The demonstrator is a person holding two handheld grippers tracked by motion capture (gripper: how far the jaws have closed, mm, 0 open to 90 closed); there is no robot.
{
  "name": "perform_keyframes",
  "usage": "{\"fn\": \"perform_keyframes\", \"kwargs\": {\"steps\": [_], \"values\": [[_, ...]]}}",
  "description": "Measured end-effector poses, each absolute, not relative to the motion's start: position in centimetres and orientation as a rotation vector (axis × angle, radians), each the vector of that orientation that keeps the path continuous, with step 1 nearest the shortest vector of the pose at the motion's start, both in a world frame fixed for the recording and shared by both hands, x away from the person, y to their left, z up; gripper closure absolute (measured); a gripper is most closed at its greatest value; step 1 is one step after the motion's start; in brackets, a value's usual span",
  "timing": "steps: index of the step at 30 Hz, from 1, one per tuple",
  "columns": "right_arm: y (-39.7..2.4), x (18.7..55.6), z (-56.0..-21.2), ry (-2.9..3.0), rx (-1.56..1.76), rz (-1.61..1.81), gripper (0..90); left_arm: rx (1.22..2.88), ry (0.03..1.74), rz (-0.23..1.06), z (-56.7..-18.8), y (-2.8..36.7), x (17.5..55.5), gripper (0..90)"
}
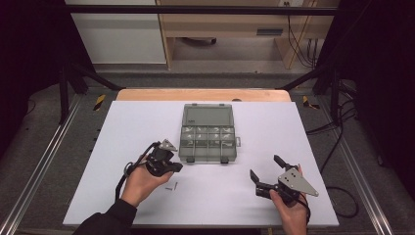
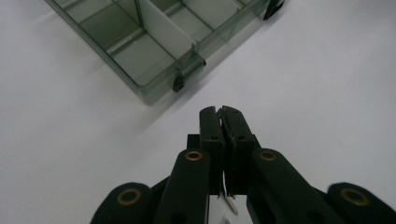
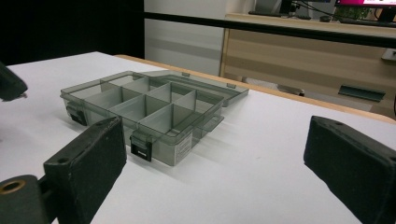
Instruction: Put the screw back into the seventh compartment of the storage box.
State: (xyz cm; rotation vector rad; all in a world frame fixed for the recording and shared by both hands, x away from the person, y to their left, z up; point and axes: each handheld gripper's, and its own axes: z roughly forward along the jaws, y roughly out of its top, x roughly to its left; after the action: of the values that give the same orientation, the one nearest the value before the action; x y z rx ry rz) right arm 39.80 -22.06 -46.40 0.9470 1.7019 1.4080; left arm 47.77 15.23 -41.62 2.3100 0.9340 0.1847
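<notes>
A smoky clear organizer box (image 1: 186, 152) lies open mid-table, its lid flat behind it and its compartments bare; its front wall (image 2: 156, 88) and near corner (image 3: 180, 147) show close up. My left gripper (image 1: 171, 166) hovers by the box's front left corner. Its jaws (image 2: 220, 112) are shut, with a thin silvery piece that looks like a small screw (image 2: 229, 201) pinched between them. Two small screws (image 1: 172, 186) lie on the white table just below that hand. My right gripper (image 1: 265, 167) rests at the front right, its jaws (image 3: 219, 163) wide open with nothing between them, facing the box.
The white tabletop (image 1: 122, 147) has free room left and right of the box. The tip of the left gripper (image 3: 9, 86) shows at the left edge of the right gripper view. Wooden furniture (image 1: 225, 29) and cables stand beyond the table's far edge.
</notes>
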Motion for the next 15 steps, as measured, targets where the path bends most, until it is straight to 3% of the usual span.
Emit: {"fn": "perform_keyframes", "kwargs": {"steps": [15], "values": [[-21.9,39.8,-46.4,1.708,0.941,1.411,5.6,2.214,0.94,0.287,-40.1,9.6,50.9,87.7]]}}
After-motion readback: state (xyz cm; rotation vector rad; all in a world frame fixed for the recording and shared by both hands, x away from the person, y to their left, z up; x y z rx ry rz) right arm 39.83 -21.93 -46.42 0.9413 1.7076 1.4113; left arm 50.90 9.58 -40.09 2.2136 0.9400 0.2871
